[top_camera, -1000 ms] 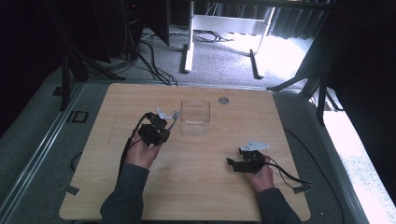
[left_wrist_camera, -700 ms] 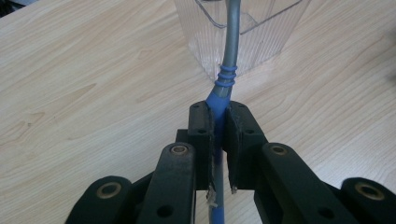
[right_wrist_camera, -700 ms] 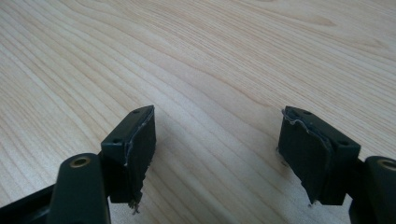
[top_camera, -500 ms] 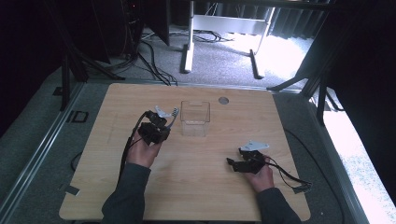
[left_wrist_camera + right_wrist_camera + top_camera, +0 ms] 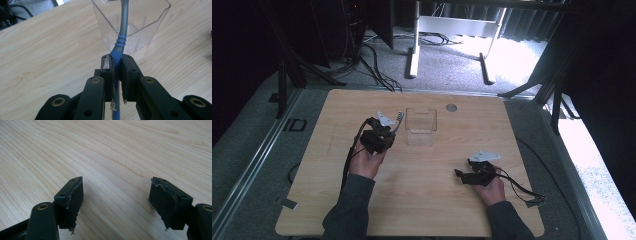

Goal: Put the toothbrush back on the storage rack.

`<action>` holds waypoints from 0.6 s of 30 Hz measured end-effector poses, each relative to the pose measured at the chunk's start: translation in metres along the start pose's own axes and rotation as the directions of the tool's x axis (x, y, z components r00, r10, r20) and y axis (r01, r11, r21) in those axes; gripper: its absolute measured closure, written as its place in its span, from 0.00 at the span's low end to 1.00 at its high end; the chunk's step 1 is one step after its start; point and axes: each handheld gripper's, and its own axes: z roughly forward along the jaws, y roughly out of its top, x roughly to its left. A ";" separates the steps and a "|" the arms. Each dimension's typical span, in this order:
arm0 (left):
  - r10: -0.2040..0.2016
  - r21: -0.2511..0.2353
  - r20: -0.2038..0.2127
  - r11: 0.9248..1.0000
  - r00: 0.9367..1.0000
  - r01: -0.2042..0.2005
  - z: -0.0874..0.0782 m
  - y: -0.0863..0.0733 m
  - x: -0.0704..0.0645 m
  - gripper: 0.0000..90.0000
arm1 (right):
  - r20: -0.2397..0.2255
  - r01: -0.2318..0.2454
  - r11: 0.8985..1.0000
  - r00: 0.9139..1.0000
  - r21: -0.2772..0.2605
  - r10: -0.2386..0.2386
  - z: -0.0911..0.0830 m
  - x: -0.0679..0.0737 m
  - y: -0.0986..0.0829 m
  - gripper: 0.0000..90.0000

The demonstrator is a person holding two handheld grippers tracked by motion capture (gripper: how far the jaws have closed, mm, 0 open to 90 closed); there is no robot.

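Left gripper (image 5: pixel 115 65) clamps the blue-handled utensil (image 5: pixel 119 47), its grey shaft angled over the clear container (image 5: pixel 150 22) on the table (image 5: pixel 312 200); a nudge against that light rim could tip it, while the right gripper (image 5: pixel 116 202) rests spread and empty, well apart

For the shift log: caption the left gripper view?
Left gripper shut on a blue-handled utensil, its grey shaft reaching into the clear plastic container.

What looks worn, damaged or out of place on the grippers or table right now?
The right gripper has frayed, ragged pads. The left gripper shows similar fraying below its grip on the blue-handled utensil.
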 end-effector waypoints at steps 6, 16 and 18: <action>0.003 -0.022 -0.004 1.000 1.000 -0.003 -0.001 0.000 -0.002 0.91 | 0.000 0.002 1.000 1.000 0.001 -0.002 0.000 0.000 0.000 0.30; -0.007 -0.073 -0.003 0.997 1.000 0.007 -0.003 -0.001 -0.004 0.91 | 0.000 0.001 1.000 1.000 0.001 -0.001 0.000 0.000 0.000 0.30; -0.007 -0.085 -0.003 0.996 1.000 0.007 -0.003 0.000 -0.004 0.91 | 0.000 0.000 1.000 1.000 0.000 0.000 0.000 0.000 0.000 0.30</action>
